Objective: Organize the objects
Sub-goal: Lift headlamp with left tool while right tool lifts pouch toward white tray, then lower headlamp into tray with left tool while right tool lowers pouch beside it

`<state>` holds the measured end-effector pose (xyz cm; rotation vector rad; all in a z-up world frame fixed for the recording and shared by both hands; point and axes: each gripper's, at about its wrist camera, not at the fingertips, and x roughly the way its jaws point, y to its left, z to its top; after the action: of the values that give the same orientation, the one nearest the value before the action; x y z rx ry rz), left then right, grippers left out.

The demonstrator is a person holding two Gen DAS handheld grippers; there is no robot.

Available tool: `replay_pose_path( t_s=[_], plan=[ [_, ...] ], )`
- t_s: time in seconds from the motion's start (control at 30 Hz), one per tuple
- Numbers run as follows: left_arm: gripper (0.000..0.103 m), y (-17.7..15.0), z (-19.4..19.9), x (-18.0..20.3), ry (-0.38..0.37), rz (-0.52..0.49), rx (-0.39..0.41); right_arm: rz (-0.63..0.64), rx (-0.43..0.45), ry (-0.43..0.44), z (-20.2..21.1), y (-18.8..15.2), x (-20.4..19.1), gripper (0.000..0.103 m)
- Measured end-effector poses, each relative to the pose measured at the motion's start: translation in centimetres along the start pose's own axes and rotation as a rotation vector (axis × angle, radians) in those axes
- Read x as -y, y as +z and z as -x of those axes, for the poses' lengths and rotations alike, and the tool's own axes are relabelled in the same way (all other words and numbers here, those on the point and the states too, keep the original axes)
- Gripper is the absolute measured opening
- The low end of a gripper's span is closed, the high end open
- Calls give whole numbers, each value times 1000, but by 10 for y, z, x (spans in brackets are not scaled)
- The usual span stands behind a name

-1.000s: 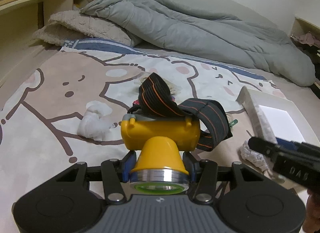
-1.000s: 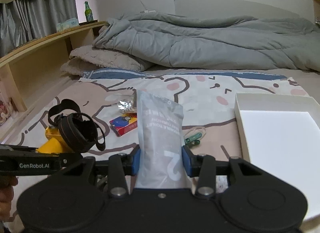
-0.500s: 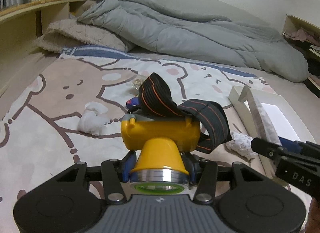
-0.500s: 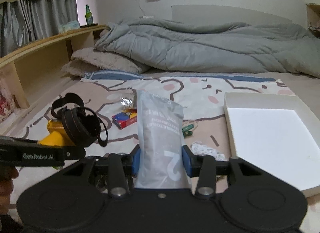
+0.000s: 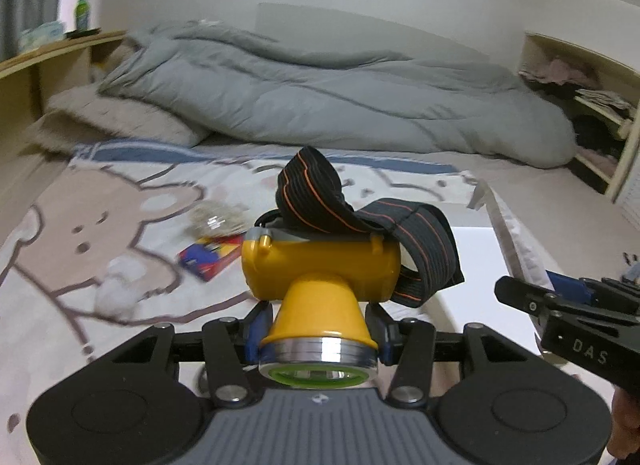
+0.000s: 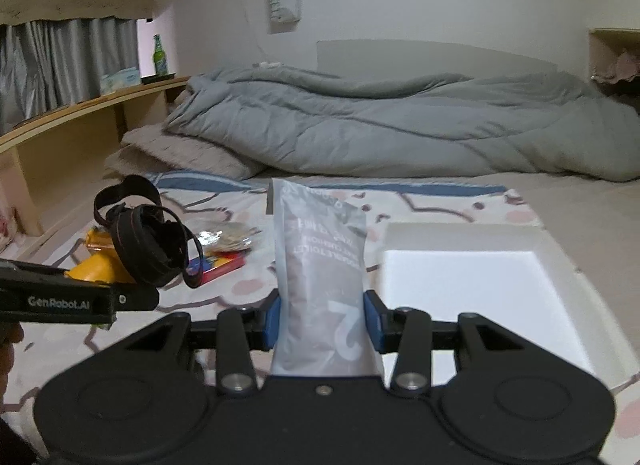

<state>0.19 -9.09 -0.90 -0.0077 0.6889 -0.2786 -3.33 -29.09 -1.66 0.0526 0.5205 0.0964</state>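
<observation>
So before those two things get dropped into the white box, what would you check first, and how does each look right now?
1. Left hand-held gripper grips the yellow plastic headlamp: ok.
2. Right hand-held gripper grips the grey foil pouch: ok.
3. Shallow white box looks free to receive things: ok in the part seen; its near end is hidden.
4. Black elastic headband with orange stripes hangs loose and may snag: not ok.
5. The two hand-held grippers are apart: ok.
6. Either item is directly above the box: cannot tell.
</observation>
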Motion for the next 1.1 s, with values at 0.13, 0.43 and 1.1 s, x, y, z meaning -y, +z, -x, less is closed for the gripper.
replay_pose_path(
  t_s=[0.13, 0.43, 1.1],
  plan=[
    [52, 8, -9, 29, -47, -16, 1, -24, 8, -26, 7, 8, 30, 43],
    [52, 16, -42, 83, -130, -50, -27, -45, -9, -107, 8, 12, 89, 44],
    [52, -3, -142, 154, -216, 75, -212, -97, -212, -226, -45, -14, 179, 44]
  ],
)
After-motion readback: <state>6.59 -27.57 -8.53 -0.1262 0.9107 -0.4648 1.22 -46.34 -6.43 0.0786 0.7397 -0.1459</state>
